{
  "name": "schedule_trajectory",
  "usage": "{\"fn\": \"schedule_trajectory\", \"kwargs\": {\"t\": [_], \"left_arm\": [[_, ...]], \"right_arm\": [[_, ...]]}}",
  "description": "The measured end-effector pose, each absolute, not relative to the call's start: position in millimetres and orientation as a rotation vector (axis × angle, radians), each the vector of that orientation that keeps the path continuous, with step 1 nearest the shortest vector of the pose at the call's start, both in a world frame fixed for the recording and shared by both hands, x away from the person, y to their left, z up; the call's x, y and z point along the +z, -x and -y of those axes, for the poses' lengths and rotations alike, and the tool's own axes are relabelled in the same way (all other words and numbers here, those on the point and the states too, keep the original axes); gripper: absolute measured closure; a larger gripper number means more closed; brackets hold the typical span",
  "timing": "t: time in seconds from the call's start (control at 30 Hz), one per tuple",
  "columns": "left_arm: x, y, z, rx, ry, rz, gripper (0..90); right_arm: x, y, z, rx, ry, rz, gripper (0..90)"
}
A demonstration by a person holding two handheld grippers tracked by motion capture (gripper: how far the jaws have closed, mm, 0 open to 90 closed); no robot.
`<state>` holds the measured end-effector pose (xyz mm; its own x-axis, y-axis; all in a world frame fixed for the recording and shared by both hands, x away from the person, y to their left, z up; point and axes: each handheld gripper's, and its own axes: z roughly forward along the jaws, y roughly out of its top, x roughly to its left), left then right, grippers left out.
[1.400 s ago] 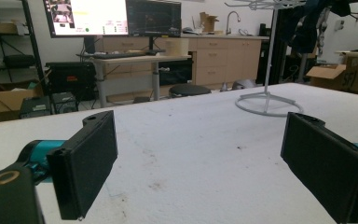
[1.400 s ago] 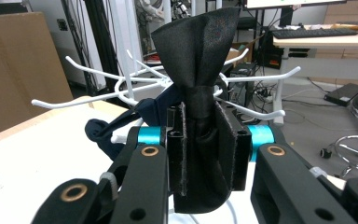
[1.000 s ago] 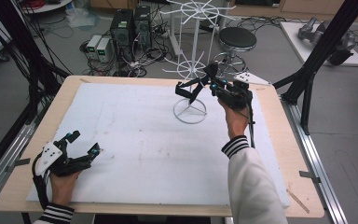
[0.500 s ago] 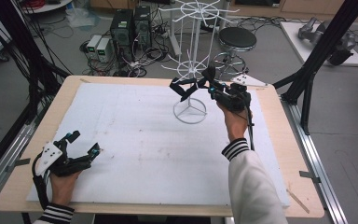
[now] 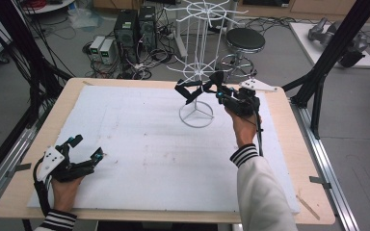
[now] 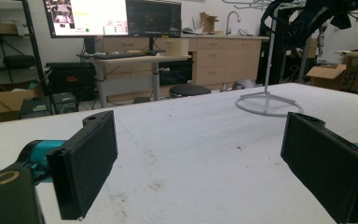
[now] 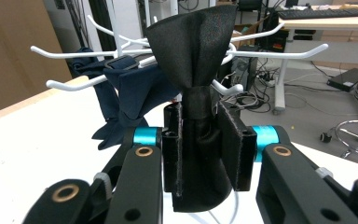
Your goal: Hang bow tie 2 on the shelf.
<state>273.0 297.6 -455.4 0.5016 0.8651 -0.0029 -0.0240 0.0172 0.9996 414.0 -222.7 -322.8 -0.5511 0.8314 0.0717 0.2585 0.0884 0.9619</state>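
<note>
Bowtie [image 5: 192, 89] duty here, black one, and from the high view we've got it pinched in the right gripper [image 5: 207, 88] right up against the white wire rack [image 5: 198, 72] at the far side of the table [image 5: 29, 144]. The left gripper [image 5: 84, 151] rests way off at the near left corner, so the right hand is clearly the nearer one.

Left gripper view: our jaws stand wide with nothing between them, rack base well ahead to the right.

Right gripper view: we're clamped on the bowtie's knot, its long axis upright. The hooks [image 7: 279, 52] sit just behind and above it, a navy bowtie [image 7: 135, 88] already hanging at left.
</note>
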Motion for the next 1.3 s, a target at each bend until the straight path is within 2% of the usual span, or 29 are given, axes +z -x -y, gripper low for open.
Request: {"fn": "schedule_trajectory", "kwargs": {"t": [0.23,0.33,0.4,0.47,0.57,0.6,0.9,1.3], "left_arm": [[-455.5,-273.1,-297.6,0.819,-1.384,-0.802,11.2],[-455.5,-273.1,-297.6,0.82,-1.384,-0.802,11.2],[-455.5,-273.0,-297.6,0.82,-1.384,-0.802,11.2],[-455.5,-273.0,-297.7,0.821,-1.384,-0.802,11.2],[-455.4,-273.1,-297.6,0.82,-1.384,-0.803,11.2],[-455.5,-273.1,-297.5,0.821,-1.384,-0.803,11.2],[-455.4,-272.9,-297.2,0.824,-1.384,-0.806,11.2],[-455.4,-272.9,-296.9,0.83,-1.386,-0.804,11.2]], "right_arm": [[-325.2,-416.0,223.3,1.474,-1.088,-1.88,70.0],[-325.9,-416.1,223.4,1.474,-1.083,-1.889,64.3],[-326.9,-417.1,222.8,1.478,-1.076,-1.904,52.8],[-328.8,-417.8,220.4,1.473,-1.085,-1.929,33.7],[-329.8,-416.0,215.5,1.396,-1.071,-1.974,13.8],[-329.8,-415.3,214.3,1.368,-1.059,-1.98,10.8],[-330.3,-399.9,225.2,1.387,-0.994,-1.991,10.7],[-365.2,-342.9,254.0,1.433,-0.984,-1.867,10.8]]}}
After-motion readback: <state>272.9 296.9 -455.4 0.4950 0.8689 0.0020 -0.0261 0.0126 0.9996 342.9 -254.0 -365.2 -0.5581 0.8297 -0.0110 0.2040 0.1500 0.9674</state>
